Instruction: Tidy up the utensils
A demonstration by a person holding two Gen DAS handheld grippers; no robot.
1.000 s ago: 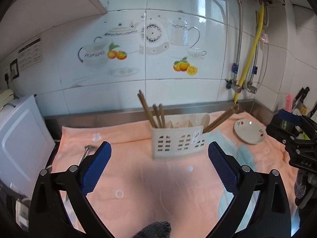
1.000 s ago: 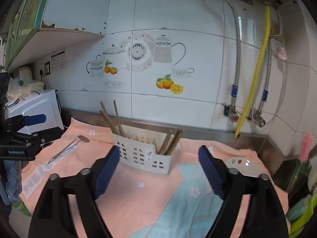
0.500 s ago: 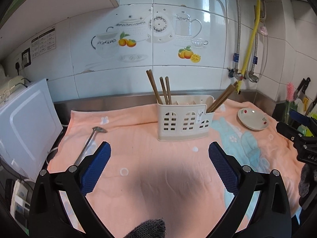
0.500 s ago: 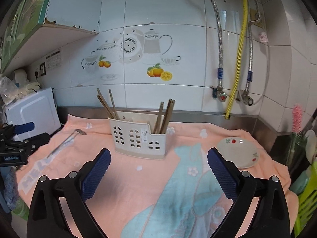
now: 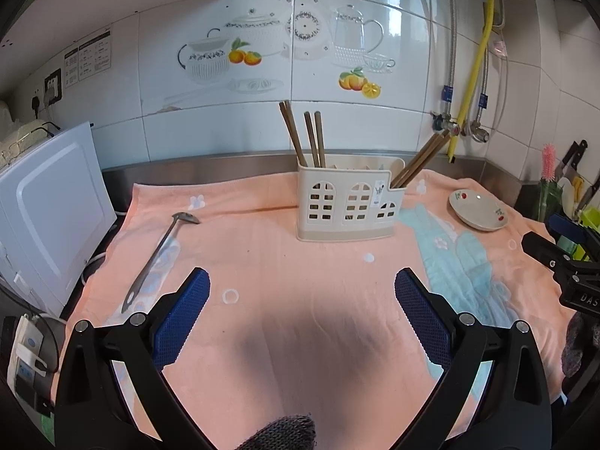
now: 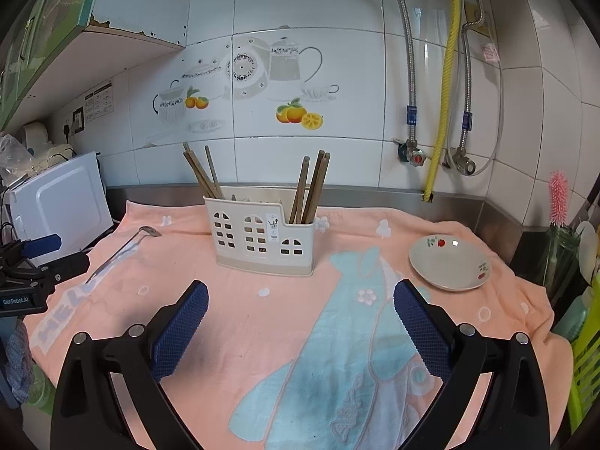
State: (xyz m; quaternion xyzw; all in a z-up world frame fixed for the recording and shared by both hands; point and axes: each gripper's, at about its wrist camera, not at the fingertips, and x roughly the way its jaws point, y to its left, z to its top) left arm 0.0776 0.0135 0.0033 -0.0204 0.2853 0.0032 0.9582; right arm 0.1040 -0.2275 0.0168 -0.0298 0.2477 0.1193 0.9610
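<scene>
A cream utensil holder (image 5: 348, 202) (image 6: 262, 238) stands on the pink towel (image 5: 300, 300) near the back. Brown chopsticks (image 5: 305, 135) lean in its left and right ends (image 6: 313, 187). A metal spoon (image 5: 157, 258) (image 6: 120, 249) lies on the towel at the left. My left gripper (image 5: 302, 311) is open and empty, above the towel in front of the holder. My right gripper (image 6: 300, 318) is open and empty, above the towel's blue pattern. Each gripper shows at the edge of the other's view.
A small white dish (image 5: 478, 210) (image 6: 448, 264) sits on the towel at the right. A white appliance (image 5: 48, 210) stands at the left. Pipes and a yellow hose (image 6: 444, 86) run down the tiled wall. Bottles and a green rack (image 6: 585, 337) are at the far right.
Both grippers have drawn back and up from the holder, so more of the towel shows. The right gripper's jaws have opened wider. Nothing on the towel has moved.
</scene>
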